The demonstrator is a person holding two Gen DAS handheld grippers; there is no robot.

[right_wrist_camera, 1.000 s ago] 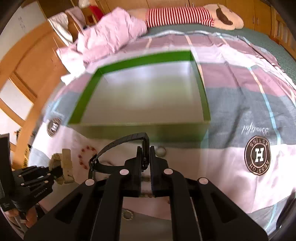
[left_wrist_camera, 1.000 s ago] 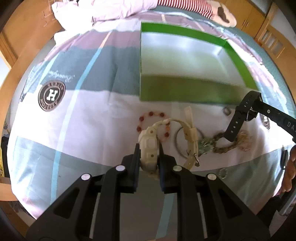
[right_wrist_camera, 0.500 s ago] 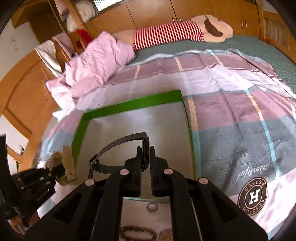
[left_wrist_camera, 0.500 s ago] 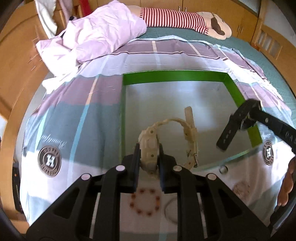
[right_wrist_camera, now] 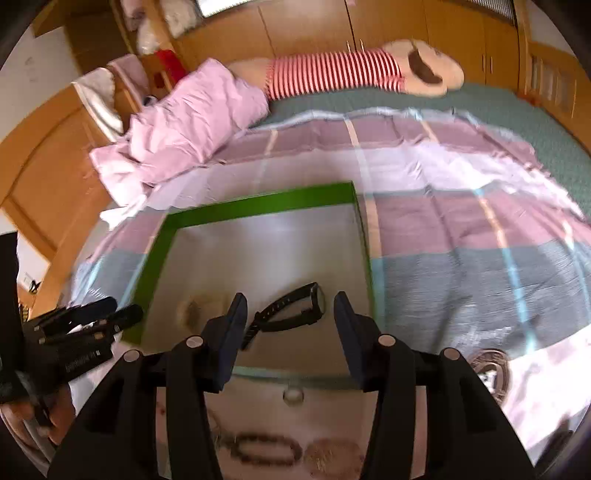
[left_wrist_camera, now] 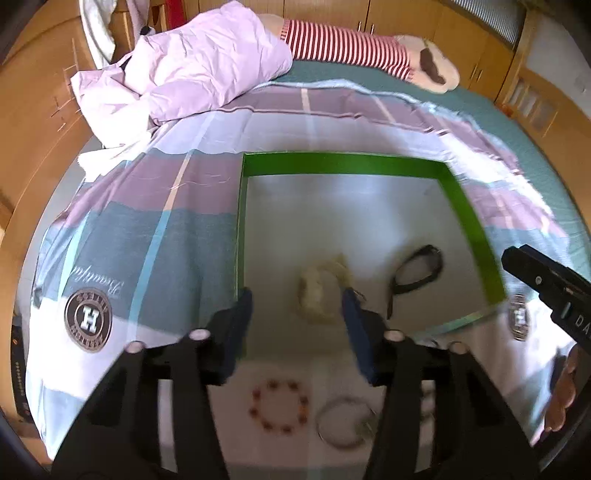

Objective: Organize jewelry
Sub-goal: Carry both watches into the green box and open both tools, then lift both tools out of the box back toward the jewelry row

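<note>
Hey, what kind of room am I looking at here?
Most likely a bedroom: a bed with a patchwork duvet cover, a crumpled pink pillow and a striped plush toy, with wooden wardrobe doors behind. A green tray sits on the bed.

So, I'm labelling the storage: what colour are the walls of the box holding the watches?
Bright green walls on the box, clearest in the left wrist view.

glossy tray floor (left_wrist_camera: 343, 214), cloth bedspread (left_wrist_camera: 177, 236)
</note>
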